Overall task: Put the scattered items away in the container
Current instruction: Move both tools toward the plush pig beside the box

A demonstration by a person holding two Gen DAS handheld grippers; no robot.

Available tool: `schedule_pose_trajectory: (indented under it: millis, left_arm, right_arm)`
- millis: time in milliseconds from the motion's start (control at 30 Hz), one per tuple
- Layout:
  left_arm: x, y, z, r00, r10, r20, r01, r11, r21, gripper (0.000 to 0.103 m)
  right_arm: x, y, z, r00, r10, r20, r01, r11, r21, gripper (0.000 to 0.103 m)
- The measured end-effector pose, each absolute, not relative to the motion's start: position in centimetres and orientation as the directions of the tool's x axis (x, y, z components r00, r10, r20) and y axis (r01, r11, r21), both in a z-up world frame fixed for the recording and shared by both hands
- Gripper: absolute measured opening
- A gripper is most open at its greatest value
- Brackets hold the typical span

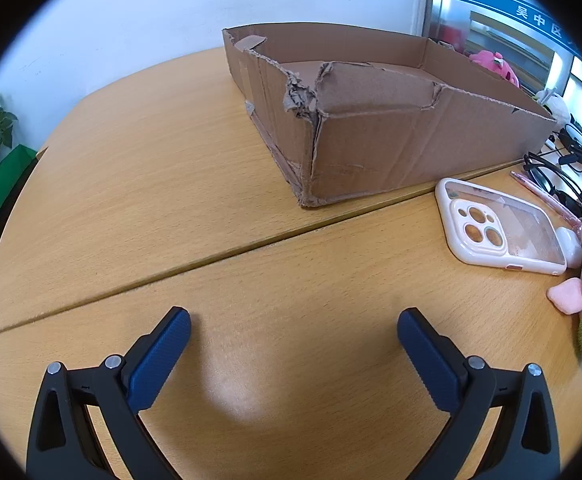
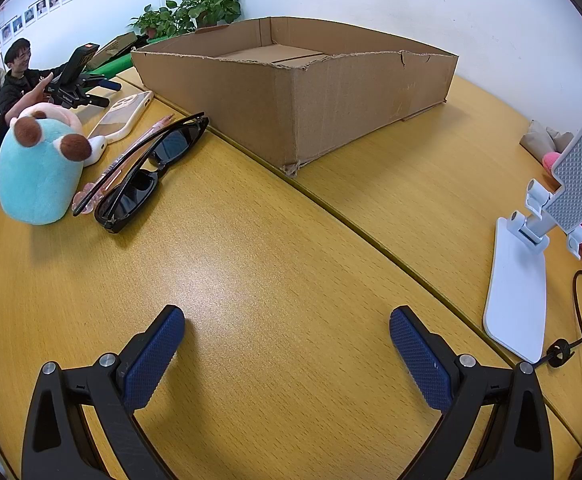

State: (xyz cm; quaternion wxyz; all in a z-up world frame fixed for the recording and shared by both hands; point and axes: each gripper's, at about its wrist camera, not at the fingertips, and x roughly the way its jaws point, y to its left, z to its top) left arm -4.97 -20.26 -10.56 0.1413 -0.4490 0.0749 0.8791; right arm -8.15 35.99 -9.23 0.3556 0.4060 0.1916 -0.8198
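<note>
Cardboard box (image 2: 291, 92) empty, sunglasses (image 2: 147, 172) beside, both grippers spread

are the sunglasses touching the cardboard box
Apart. The right wrist view shows bare table between the sunglasses and the cardboard box.

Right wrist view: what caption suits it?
Open right gripper above the table, facing sunglasses and the cardboard box.

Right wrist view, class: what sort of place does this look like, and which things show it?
Probably an office or meeting room. Rows of portrait photos hang on the white wall, potted plants stand behind the cardboard box, and the wooden tables are pushed together; people sit at the far end.
</note>
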Motion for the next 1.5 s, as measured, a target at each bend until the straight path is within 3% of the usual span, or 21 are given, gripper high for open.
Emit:
schedule_pose_trajectory:
  millis: [267,533,800,1033,1200,1333,1400,1500]
  left_arm:
    - [-2.1,-18.2,-10.2,-0.569,0.137,-0.811,-0.235,-0.972,0.001,0.103]
    - [-0.6,-16.4,-10.1,-0.580,0.082,-0.811,-0.138,-0.990,-0.002,0.103]
    - [-1.1,-16.3,-9.8,-0.578,0.074,-0.813,-0.120,-0.993,-0.006,0.103]
    - [-3.9,-15.1,-5.1,-0.652,0.146,-0.744,-0.185,-0.982,-0.031,0.103]
    - [-7.8,-16.7,-1.7,-0.671,0.305,-0.676,-0.241,-0.952,-0.191,0.103]
    - [-11.0,-15.0,-1.3,-0.618,0.306,-0.724,-0.281,-0.946,-0.160,0.103]
    - [-12.7,-14.3,-2.3,-0.580,0.250,-0.775,-0.258,-0.959,-0.116,0.103]
    - [-14.2,-14.7,-3.5,-0.533,0.241,-0.811,-0.197,-0.968,-0.158,0.102]
  right_arm:
    - [-8.2,35.8,-9.2,-0.424,-0.422,-0.802,0.730,-0.683,-0.027,0.103]
    - [-7.5,33.3,-9.1,-0.541,-0.260,-0.800,0.464,-0.885,-0.026,0.103]
    - [-6.1,32.4,-9.0,-0.557,-0.224,-0.800,0.404,-0.914,-0.025,0.103]
    - [-6.2,32.3,-9.2,-0.558,-0.219,-0.800,0.391,-0.920,-0.021,0.103]
    - [-6.4,32.2,-9.2,-0.558,-0.218,-0.801,0.388,-0.922,-0.019,0.103]
    - [-6.3,32.2,-9.2,-0.558,-0.218,-0.801,0.387,-0.922,-0.019,0.103]
    - [-6.3,32.2,-9.2,-0.558,-0.218,-0.801,0.387,-0.922,-0.019,0.103]
    - [-6.4,32.2,-9.2,-0.558,-0.218,-0.801,0.387,-0.922,-0.019,0.103]
